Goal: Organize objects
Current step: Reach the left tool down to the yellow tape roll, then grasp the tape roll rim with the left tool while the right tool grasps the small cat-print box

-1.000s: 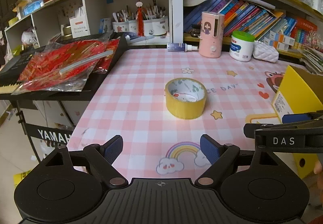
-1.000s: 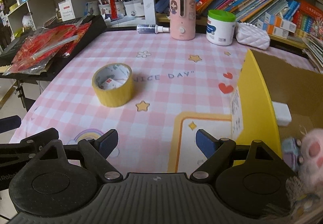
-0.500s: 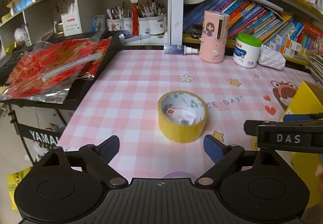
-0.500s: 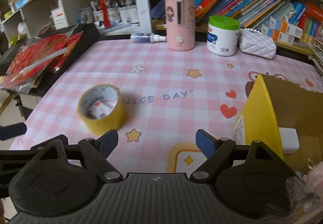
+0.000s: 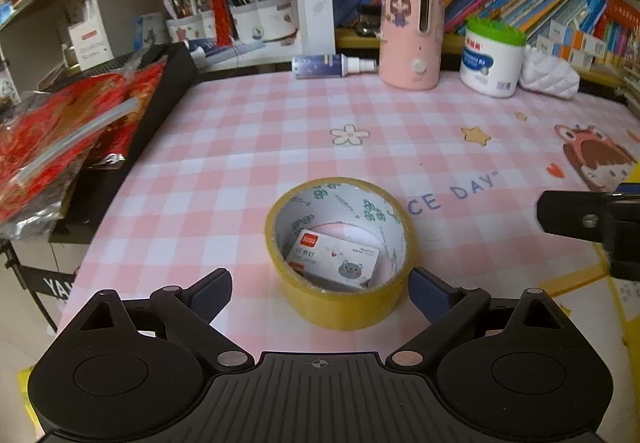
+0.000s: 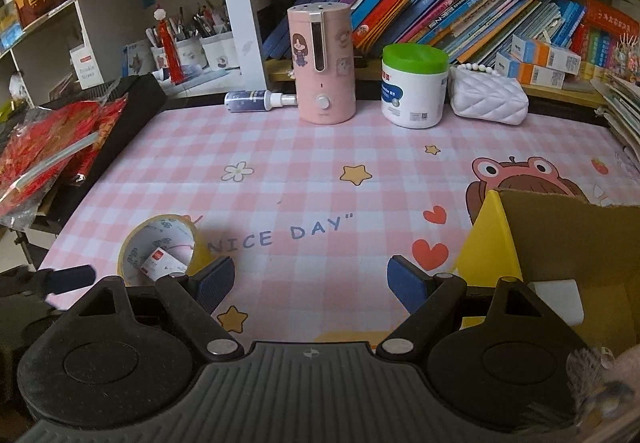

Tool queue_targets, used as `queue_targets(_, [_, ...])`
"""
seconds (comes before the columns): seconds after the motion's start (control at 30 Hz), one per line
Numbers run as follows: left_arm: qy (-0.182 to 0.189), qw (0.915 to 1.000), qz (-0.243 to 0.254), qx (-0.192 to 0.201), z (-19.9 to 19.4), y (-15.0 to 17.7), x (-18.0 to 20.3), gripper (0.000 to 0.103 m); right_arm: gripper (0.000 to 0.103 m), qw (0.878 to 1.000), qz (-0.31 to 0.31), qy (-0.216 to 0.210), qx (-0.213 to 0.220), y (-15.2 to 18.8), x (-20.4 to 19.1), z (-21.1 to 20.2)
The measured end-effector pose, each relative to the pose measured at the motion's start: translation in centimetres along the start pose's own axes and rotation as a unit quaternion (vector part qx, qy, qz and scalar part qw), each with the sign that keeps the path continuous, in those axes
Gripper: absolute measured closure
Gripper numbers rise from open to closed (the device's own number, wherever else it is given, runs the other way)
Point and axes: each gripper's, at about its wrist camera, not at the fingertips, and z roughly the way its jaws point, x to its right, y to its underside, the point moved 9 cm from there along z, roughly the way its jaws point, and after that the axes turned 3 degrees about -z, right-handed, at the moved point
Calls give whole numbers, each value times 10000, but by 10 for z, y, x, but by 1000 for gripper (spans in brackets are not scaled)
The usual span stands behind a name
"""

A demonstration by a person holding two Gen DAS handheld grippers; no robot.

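Left gripper (image 5: 320, 293), jaws opening, straddles the squat yellow tape roll (image 5: 340, 251), right pad perhaps touching it; right gripper (image 6: 310, 281) spread, empty, beside yellow cardboard box (image 6: 492, 239).

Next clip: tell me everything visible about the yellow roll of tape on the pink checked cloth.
The yellow tape roll lies flat on the pink checked tablecloth, hole facing up. Its outer band looks glossy yellow-tan; the white inner core carries green print. A small white card with a red corner and a cat drawing leans inside the hole. The left gripper, jaws opening, straddles the near part of the roll; its right pad sits at the roll's side, its left pad stands clear.
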Motion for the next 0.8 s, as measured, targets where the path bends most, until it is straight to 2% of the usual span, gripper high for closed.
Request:
queue_targets(0.2, [128,9998,5,-133,21,0,5,9,20,10000,-18,23,-14,-1,0,3])
queue_targets(0.23, [158,9998,5,-150,23,1,6,17,20,10000,-18,26,-13,-1,0,3])
queue_targets(0.27, [212,9996,15,-170,24,2,7,20,20,10000,-19,23,-15,-1,-1,3])
queue_targets(0.33, [127,9998,0,-158,22,1,6,21,20,10000,-34,15,-13,-2,-2,3])
queue_targets(0.57, [311,9975,-385,511,-34,-7,-12,21,20,9999,-150,-57,43,-3,-11,4])
queue_targets(0.8, [44,9928,-1040,595,-73,16,-59,24,20,9986,-393,-363,-12,-2,-42,12])
